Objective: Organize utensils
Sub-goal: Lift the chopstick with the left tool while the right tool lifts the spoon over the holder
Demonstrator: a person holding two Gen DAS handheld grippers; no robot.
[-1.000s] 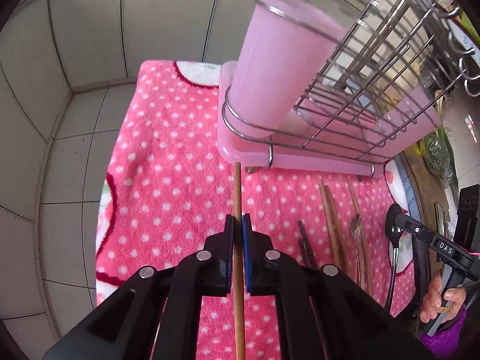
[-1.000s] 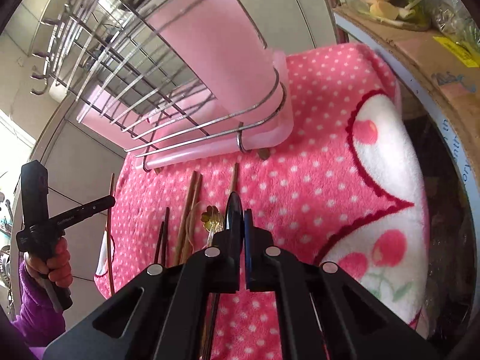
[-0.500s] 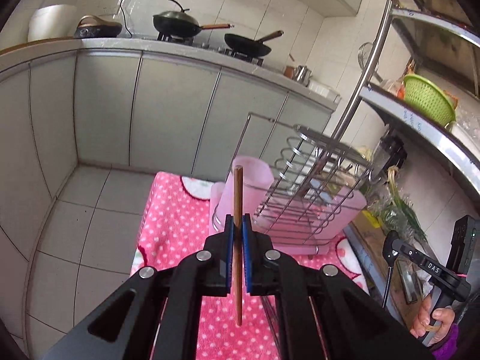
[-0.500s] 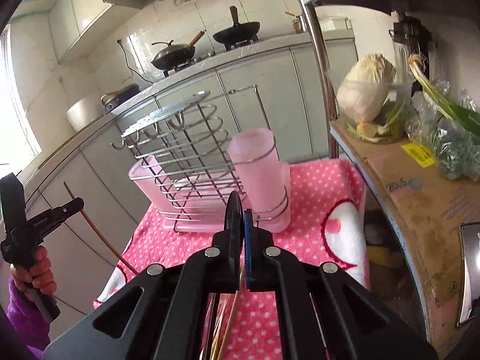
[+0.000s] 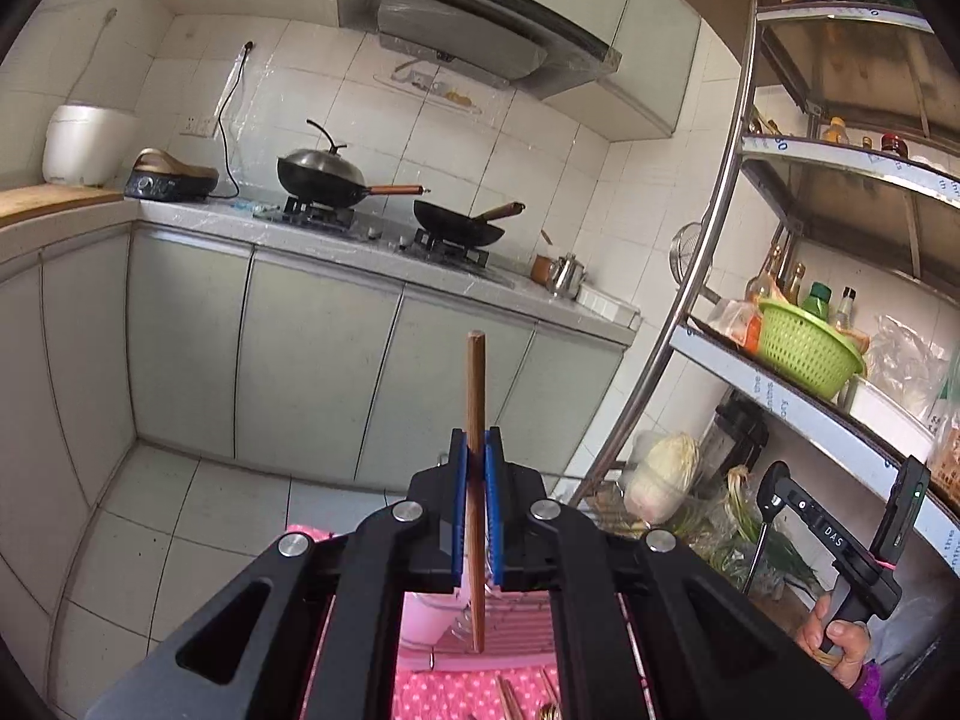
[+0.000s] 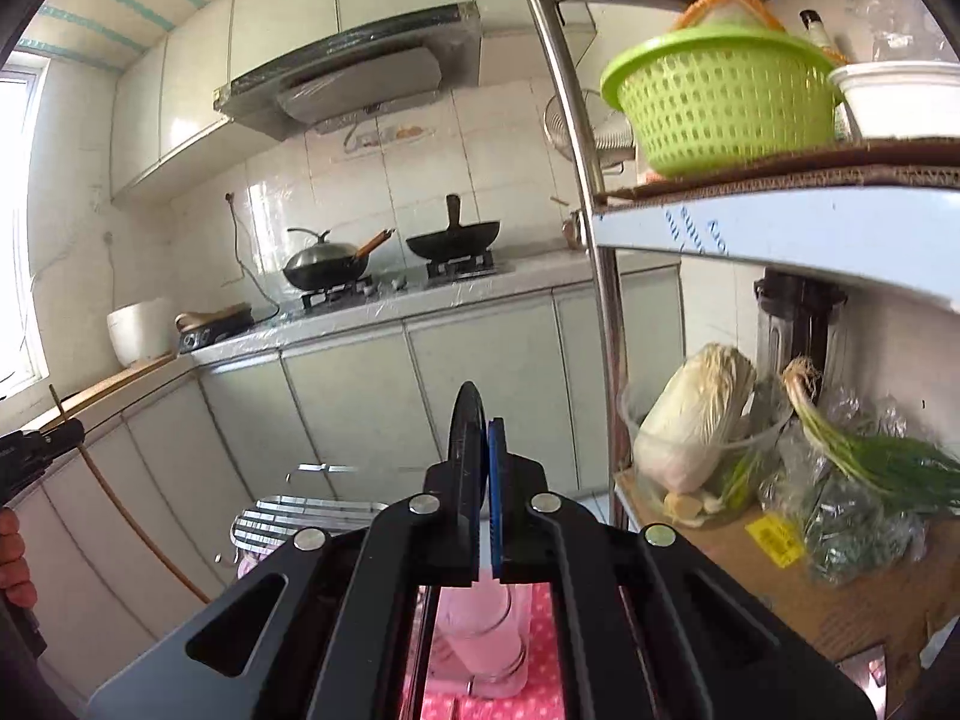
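Observation:
My left gripper (image 5: 476, 450) is shut on a wooden chopstick (image 5: 475, 396) that stands upright, its tip above the jaws and its lower end over the pink holder (image 5: 429, 615) below. My right gripper (image 6: 480, 426) is shut on a black spoon (image 6: 465, 414) whose bowl sticks up past the pads. The pink utensil cup (image 6: 480, 630) in its wire ring and the wire dish rack (image 6: 300, 519) sit low between and left of the right gripper's arms. The right gripper shows in the left wrist view (image 5: 774, 486) with the spoon handle hanging down. The left gripper shows at the right wrist view's left edge (image 6: 66, 432).
Pink dotted cloth (image 5: 456, 690) with more chopsticks (image 5: 510, 702) lies below. A metal shelf post (image 6: 600, 300) stands right of the rack, with a green basket (image 6: 720, 102), cabbage (image 6: 690, 420) and green onions (image 6: 870, 456) on the shelves. Counter with woks (image 5: 336, 180) is behind.
Both grippers have risen and tilted up from the cloth. The views swung from the rack and cloth to the kitchen wall; the chopstick and the spoon came up with them.

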